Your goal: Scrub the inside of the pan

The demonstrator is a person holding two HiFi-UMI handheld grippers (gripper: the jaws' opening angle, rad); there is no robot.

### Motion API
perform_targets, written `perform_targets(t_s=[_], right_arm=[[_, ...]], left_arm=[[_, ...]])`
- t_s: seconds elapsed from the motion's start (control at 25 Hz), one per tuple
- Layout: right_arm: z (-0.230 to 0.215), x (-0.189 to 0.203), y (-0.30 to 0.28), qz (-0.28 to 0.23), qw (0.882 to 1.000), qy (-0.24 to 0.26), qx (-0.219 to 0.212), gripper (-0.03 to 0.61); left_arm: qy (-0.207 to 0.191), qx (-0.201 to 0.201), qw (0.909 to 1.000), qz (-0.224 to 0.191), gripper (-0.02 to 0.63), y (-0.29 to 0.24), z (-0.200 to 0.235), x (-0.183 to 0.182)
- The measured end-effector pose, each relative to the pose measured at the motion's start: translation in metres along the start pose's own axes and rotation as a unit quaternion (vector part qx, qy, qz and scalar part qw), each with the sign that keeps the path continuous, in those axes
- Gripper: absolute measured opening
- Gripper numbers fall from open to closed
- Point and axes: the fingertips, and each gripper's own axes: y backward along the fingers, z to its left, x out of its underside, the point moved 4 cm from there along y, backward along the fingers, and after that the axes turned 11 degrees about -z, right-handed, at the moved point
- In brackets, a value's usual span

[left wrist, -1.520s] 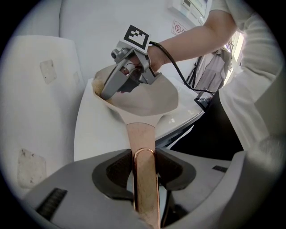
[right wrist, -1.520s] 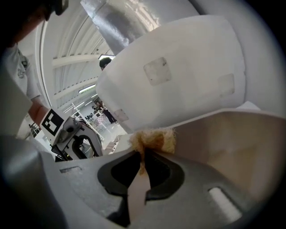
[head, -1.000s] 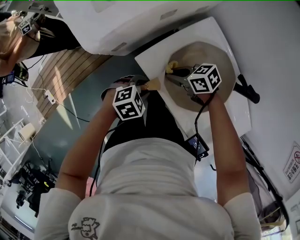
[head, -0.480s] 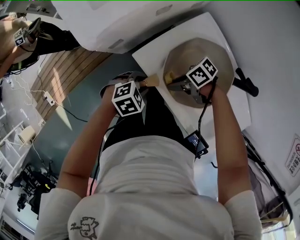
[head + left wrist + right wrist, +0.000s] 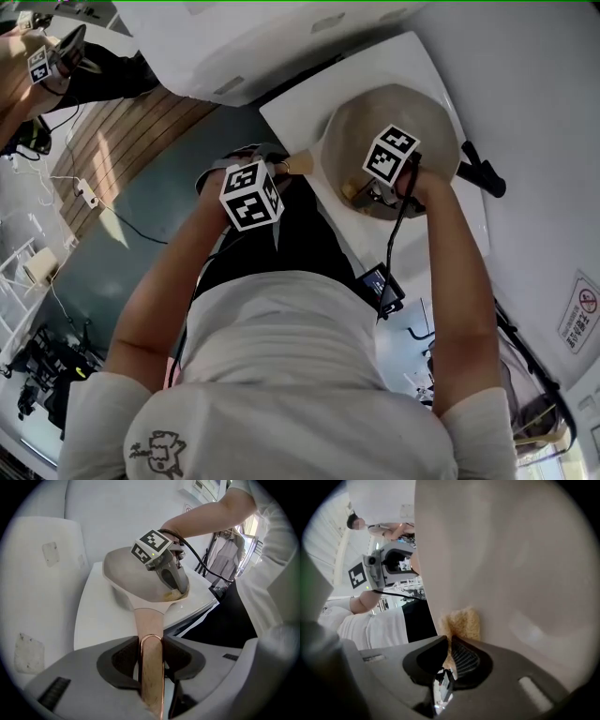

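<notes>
Head view hides both sets of jaws under the marker cubes and hands. Only a yellow scrap of the sponge (image 5: 349, 191) peeks out by the pan's near rim. A black handle-like item (image 5: 478, 170) at the pan's far side is too partial to identify. A second person (image 5: 42, 61) at the top left is cut off by the frame edge. In the right gripper view the pan fills most of the frame, its rim is cropped, and the sponge is half buried in the jaws. The pan (image 5: 412, 112), pale grey inside, sits on a white tabletop (image 5: 300, 117). A small black device (image 5: 382, 286) hangs on a cable below the right wrist, and the person's torso blocks the lower scene. The left gripper (image 5: 150, 660) is tipped steeply down, jaws clamped narrow on the pan handle (image 5: 151, 625). The right gripper (image 5: 449, 644), forearm reaching over the pan, pinches the sponge against the pan's inner wall.
</notes>
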Motion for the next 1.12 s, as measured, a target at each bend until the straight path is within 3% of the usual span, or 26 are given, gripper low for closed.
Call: perform_targets(t_s=[0.16, 0.44, 0.64, 0.84, 1.0, 1.12], right_arm=[[-0.02, 0.028, 0.01, 0.105, 0.992, -0.003, 0.067, 0.028], [-0.038, 0.057, 0.034, 0.225, 0.958, -0.007, 0.177, 0.025], [-0.073, 0.069, 0.076, 0.307, 0.893, -0.001, 0.33, 0.023], [-0.087, 0.063, 0.113, 0.306, 0.848, 0.021, 0.433, 0.021], [-0.113, 0.036, 0.135, 0.299, 0.776, 0.109, 0.545, 0.023], [-0.111, 0.021, 0.149, 0.282, 0.73, 0.154, 0.603, 0.021]], left_arm=[[-0.001, -0.001, 1.0, -0.001, 0.155, -0.001, 0.001, -0.001], [-0.005, 0.001, 1.0, -0.003, 0.155, -0.002, 0.001, -0.002], [-0.006, 0.005, 1.0, -0.006, 0.155, -0.004, 0.0, -0.004], [-0.011, 0.008, 0.9999, -0.005, 0.155, -0.007, -0.001, -0.005], [-0.014, 0.009, 0.9998, -0.005, 0.155, -0.006, -0.002, -0.005], [-0.017, 0.011, 0.9998, -0.003, 0.155, -0.006, -0.002, -0.006]])
